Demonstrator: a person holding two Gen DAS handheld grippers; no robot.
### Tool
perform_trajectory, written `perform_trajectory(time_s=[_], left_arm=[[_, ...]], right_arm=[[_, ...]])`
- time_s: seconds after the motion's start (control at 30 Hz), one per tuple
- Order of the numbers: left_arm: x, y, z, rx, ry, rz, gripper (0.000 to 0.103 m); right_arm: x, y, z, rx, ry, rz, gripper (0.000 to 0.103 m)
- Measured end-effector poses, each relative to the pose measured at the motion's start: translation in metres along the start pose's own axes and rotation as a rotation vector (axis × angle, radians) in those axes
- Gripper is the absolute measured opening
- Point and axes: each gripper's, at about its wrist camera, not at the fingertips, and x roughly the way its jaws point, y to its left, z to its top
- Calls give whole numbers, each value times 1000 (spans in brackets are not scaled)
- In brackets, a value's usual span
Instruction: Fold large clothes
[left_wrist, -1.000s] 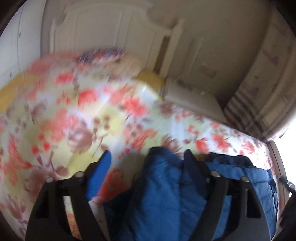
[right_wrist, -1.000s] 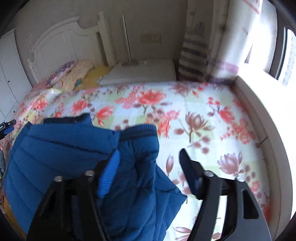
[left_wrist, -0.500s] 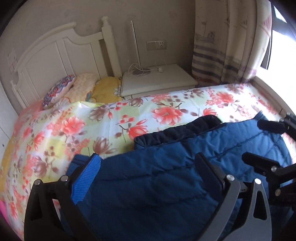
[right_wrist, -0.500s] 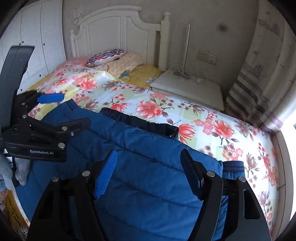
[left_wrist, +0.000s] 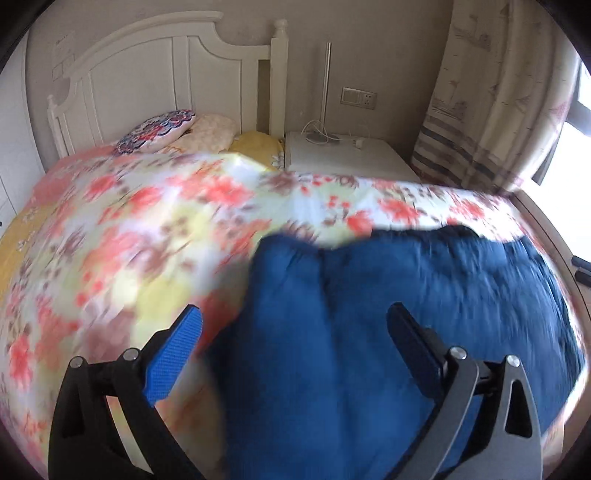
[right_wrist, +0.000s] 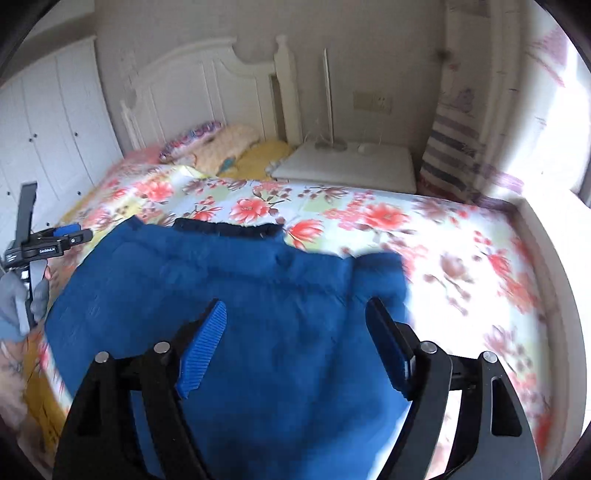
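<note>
A blue quilted jacket (left_wrist: 406, 295) lies spread on the floral bedspread (left_wrist: 129, 240). In the left wrist view my left gripper (left_wrist: 295, 320) hangs over the jacket's left edge, jaws wide open with nothing pinched. In the right wrist view the jacket (right_wrist: 258, 288) shows its dark collar (right_wrist: 229, 227) at the far side. My right gripper (right_wrist: 295, 309) is above the jacket's middle. Its jaws are opening and the pads press on nothing. The left gripper (right_wrist: 48, 243) also appears at the left edge, held by a gloved hand (right_wrist: 14, 295).
A white headboard (left_wrist: 147, 81) and pillows (left_wrist: 159, 129) stand at the bed's far end, beside a white nightstand (left_wrist: 351, 158) with a lamp pole. Curtains (left_wrist: 480, 110) and a window ledge (right_wrist: 554, 240) run along the right. White wardrobe doors (right_wrist: 48, 129) are on the left.
Both views have swung across the bed and back. The jacket, bunched a second ago, now lies spread out. The left jaws stand wider, and the two grippers are further apart than half a second ago.
</note>
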Motion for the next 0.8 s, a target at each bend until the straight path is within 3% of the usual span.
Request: perform_trajectory(time_s=[0.07,0.13,0.23,0.4,0.47,0.5,0.53,0.63,0.8], left_arm=[[-32,31,-50,-25,4,-98,100],[-50,49,-91,-66,0,-145,100],[-58,61,-138,-129,4,-212,100],[-35,49,-156,-192,34,-265,100],[-22,39,-152,-204,53,-290,100],[-20,36,-149,-208,48,-271,99],[-17,34,-146,-222,51,-273,86],[-9,34,-140,-270,85,-338,63],[-18,20,-136,-241,94,-319,45]], right_arm=[[-34,-18,-41,28,-13,35,78],[-61,-33,-88,68,-25,80,78],[-69,-44,-142,119,-14,160,78],[-44,-25,-164,73,33,212,78],[-38,-9,-161,-5,25,182,66],[-37,-2,-159,-47,13,149,64],[-36,3,-156,-76,7,126,59],[-46,10,-153,-138,-45,97,27],[-60,16,-166,-120,-73,77,17]])
